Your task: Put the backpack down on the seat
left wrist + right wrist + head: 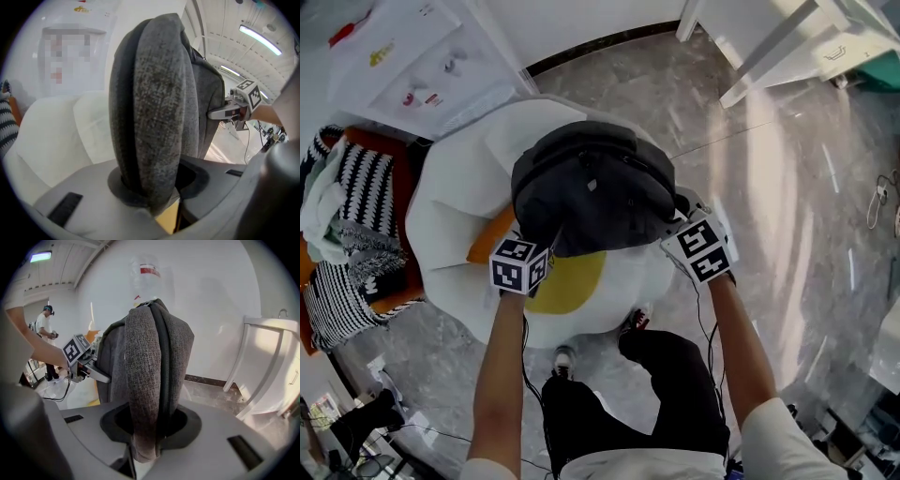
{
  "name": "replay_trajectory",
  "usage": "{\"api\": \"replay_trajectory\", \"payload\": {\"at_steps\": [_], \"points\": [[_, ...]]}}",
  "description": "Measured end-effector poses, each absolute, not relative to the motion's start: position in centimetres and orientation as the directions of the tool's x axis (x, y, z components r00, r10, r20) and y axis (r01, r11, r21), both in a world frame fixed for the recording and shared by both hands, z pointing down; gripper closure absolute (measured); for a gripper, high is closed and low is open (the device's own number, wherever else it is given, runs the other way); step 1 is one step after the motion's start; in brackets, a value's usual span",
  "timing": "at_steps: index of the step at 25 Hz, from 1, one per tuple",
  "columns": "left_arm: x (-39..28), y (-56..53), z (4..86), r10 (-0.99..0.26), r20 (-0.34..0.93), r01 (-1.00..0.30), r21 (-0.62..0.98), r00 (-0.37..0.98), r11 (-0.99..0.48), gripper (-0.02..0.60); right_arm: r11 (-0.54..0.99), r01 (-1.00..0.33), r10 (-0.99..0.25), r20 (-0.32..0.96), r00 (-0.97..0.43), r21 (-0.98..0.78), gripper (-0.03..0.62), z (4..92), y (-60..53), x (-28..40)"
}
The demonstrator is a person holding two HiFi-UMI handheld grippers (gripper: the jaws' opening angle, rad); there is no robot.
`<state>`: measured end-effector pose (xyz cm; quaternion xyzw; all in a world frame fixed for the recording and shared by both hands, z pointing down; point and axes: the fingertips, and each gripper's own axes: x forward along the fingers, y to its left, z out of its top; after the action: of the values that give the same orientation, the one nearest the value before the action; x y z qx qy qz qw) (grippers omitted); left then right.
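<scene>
The backpack is soft grey fabric, judged moderately heavy and floppy, not fragile; it will sag unless supported at two points, so the padded edges on either side are the proper holds; it hangs over the white seat, and contact with the cushion cannot be confirmed; the left gripper has its jaws partly apart, clamped on a thick padded fold of the bag; the right gripper is clamped likewise on the opposite fold.

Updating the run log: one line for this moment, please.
left gripper: shut on backpack | right gripper: shut on backpack | backpack: held over seat | contact with seat: cannot tell
</scene>
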<state>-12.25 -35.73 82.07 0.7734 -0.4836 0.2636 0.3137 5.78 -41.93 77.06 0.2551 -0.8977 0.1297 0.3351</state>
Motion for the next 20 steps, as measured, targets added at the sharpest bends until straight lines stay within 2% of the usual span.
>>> {"api": "replay_trajectory", "payload": {"at_steps": [13, 20], "points": [[-13.1, -38.6, 86.0, -0.545, 0.747, -0.921, 0.25, 0.38, -0.299, 0.437, 0.835, -0.539, -0.341, 0.663, -0.667, -0.113, 0.491, 80.6, -44.9, 5.1], [-14.3, -39.2, 88.1, -0.536, 0.77, -0.934, 0.232, 0.346, -0.271, 0.41, 0.819, -0.557, -0.352, 0.642, -0.681, -0.141, 0.485, 82.1, -46.7, 3.7]]}}
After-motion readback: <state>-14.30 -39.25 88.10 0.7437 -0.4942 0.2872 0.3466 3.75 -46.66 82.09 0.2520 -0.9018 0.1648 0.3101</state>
